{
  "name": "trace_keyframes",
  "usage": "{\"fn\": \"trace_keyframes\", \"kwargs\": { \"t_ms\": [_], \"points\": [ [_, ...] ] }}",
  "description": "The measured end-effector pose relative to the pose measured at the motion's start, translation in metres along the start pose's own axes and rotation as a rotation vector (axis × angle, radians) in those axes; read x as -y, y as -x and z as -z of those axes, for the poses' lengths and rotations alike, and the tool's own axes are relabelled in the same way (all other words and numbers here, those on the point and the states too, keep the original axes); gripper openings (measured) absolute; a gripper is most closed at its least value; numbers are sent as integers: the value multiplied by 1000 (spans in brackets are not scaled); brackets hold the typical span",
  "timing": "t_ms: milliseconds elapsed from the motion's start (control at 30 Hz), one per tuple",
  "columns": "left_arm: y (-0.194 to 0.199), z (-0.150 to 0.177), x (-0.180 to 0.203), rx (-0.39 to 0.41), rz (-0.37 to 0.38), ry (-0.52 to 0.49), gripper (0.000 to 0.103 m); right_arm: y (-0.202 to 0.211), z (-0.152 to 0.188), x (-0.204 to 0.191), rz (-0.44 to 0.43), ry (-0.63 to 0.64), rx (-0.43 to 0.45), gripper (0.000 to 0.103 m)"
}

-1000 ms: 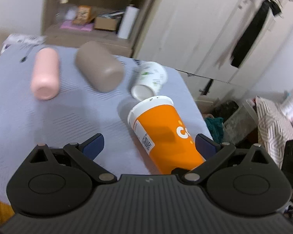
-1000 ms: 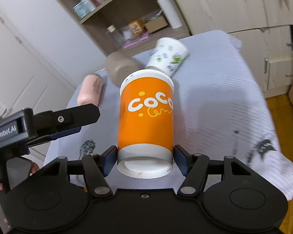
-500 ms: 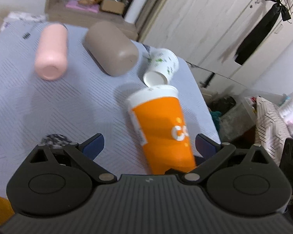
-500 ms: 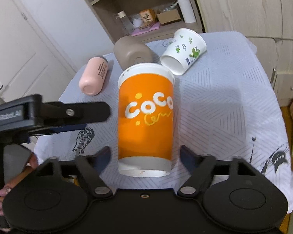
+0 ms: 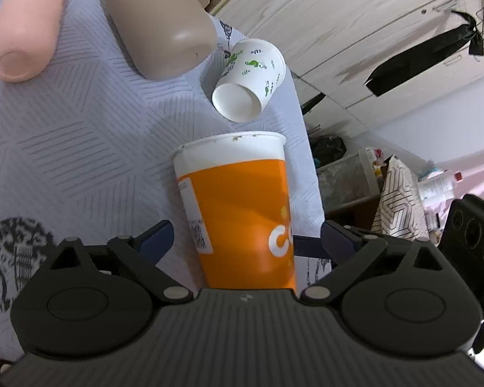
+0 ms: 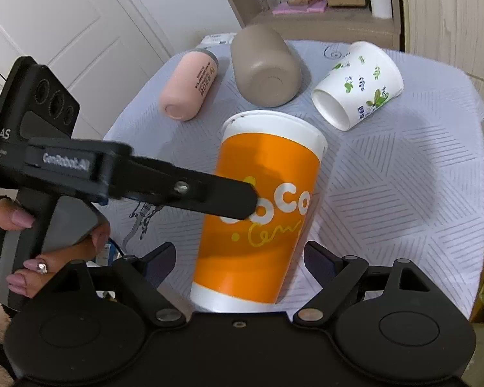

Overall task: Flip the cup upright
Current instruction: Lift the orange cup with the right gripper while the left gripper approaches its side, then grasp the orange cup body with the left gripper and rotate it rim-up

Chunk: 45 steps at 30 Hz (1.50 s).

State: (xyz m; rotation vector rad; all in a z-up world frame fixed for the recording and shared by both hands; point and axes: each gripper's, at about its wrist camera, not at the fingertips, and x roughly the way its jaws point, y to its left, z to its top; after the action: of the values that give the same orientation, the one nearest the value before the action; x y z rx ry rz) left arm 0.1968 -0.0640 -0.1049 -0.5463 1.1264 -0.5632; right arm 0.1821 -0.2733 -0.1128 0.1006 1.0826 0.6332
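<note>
Orange cup: standing rim-up on the counter, leaning slightly, white base band down on the cloth; no longer being carried tilted as a second ago. Right hand-held gripper: having let go within the last second, fingers now spread wide, sitting apart from the cup wall on both sides near the base. Left hand-held gripper: having closed in from the side, now straddling the cup's mid-body with fingers open, gaps showing on both sides in its own view; one finger lying across the printed face in the right wrist view, contact with the wall impossible to confirm. Reading: flip of this cup appearing essentially done, the left tool looking placed to steady or straighten the lean. Remaining items lying on their sides beyond: white floral paper cup, mouth toward the cameras; taupe tumbler; pink bottle. Risk: light paper cup, top-heavy lean, likely tipping with any nudge.
</note>
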Motion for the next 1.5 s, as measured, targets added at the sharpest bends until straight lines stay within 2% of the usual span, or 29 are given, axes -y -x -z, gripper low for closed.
{"fn": "trace_keyframes", "kwargs": {
  "t_ms": [100,200,233,267,367,500,633,900,1133,1200,1500],
  "points": [
    [-8,-3,-2,-25,-16,-1,83,-5,-6,4,-6,-9,-12,89],
    [-13,-5,-6,-20,-19,18,83,-8,-12,7,-16,-27,-20,87],
    [-15,-5,-7,-20,-12,22,81,-9,-13,9,-20,-35,-17,85],
    [-15,-5,-9,-22,0,27,78,-9,-15,10,-24,-44,-16,79],
    [-13,-4,-10,-10,14,10,74,-7,-15,18,-40,-82,-1,76],
    [-3,0,2,33,-9,-82,74,-1,-11,12,-42,-68,29,76],
    [17,9,17,95,-28,-197,74,11,-2,-9,-15,24,93,76],
    [60,29,31,247,-16,-372,74,31,14,-52,85,260,253,76],
    [77,41,40,355,-82,-548,74,26,35,-79,219,434,415,75],
    [76,39,40,344,-91,-563,74,17,33,-86,257,439,409,75],
    [76,38,42,404,-161,-703,74,-2,28,-89,305,446,475,75]
  ]
}}
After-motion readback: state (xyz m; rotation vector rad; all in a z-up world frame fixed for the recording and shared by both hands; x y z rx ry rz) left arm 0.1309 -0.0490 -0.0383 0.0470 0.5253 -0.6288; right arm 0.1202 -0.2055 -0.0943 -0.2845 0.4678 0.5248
